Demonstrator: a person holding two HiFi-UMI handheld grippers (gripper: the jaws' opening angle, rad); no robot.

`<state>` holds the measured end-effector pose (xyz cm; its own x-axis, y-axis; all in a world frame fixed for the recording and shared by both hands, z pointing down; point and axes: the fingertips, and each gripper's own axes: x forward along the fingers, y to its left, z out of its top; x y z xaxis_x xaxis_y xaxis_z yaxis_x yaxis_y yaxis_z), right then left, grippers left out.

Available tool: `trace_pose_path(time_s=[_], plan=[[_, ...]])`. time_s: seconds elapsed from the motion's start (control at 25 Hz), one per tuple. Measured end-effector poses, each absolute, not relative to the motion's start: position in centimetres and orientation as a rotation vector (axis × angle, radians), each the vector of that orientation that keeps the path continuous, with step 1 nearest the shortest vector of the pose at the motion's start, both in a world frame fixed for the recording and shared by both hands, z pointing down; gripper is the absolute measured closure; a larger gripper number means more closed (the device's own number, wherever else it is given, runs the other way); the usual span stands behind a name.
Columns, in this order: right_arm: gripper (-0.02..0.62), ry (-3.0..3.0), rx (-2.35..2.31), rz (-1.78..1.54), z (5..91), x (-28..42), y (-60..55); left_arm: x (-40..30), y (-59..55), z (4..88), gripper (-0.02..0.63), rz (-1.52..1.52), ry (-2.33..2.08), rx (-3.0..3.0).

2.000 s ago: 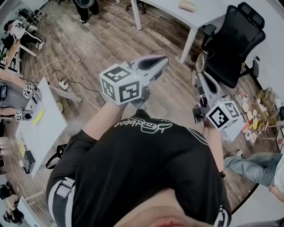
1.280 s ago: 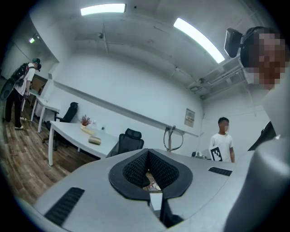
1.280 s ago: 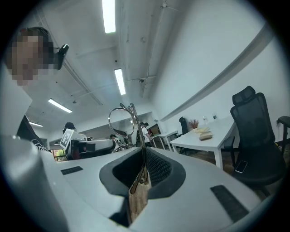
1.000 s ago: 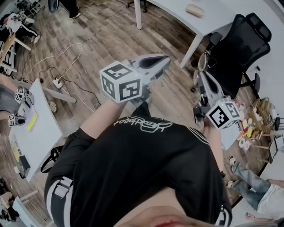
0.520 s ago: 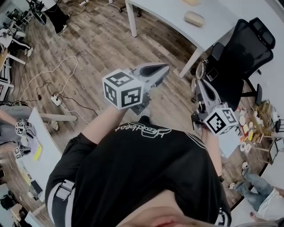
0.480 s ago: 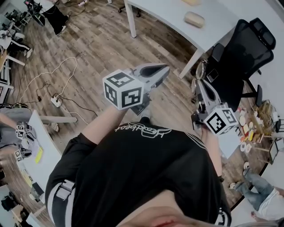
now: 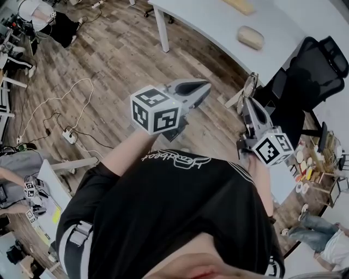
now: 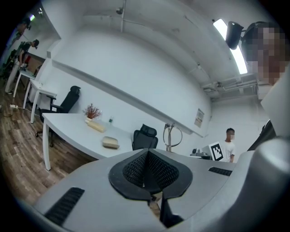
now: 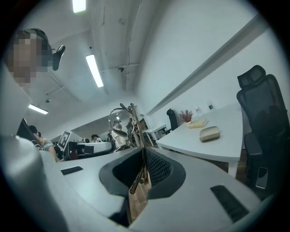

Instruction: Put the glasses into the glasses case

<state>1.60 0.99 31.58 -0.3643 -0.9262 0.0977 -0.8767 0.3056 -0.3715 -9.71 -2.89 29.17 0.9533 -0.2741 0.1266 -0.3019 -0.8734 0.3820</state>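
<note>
My right gripper (image 7: 246,101) is shut on the glasses (image 7: 249,86), which stick up past its tips at chest height; in the right gripper view a round lens (image 9: 120,121) rises above the closed jaws (image 9: 142,168). A beige oval glasses case (image 7: 250,37) lies closed on the white table (image 7: 207,22) ahead, well beyond both grippers; the right gripper view has the case (image 9: 210,133) at right, and the left gripper view places the same case (image 8: 111,143) at left. My left gripper (image 7: 204,85) is shut with nothing in it, its pads (image 8: 136,170) pressed together.
A black office chair (image 7: 313,76) stands at the table's right end. A long tan object (image 7: 240,5) lies farther back on the table. Cables and a power strip (image 7: 68,136) trail over the wooden floor at left. Another white table (image 7: 54,188) is at lower left.
The view has swung so the white table and the case are nearer and lower in the head view. Both grippers keep their pose; the right one still grips the glasses.
</note>
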Motion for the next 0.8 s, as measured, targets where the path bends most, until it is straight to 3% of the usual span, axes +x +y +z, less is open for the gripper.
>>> trace_pose_path(time_s=[0.8], plan=[[0.569,2.527,-1.701,-0.415,31.2,1.1,-6.3,-11.2,-9.3,29.7,0.600,-0.014,-0.474,2.724]])
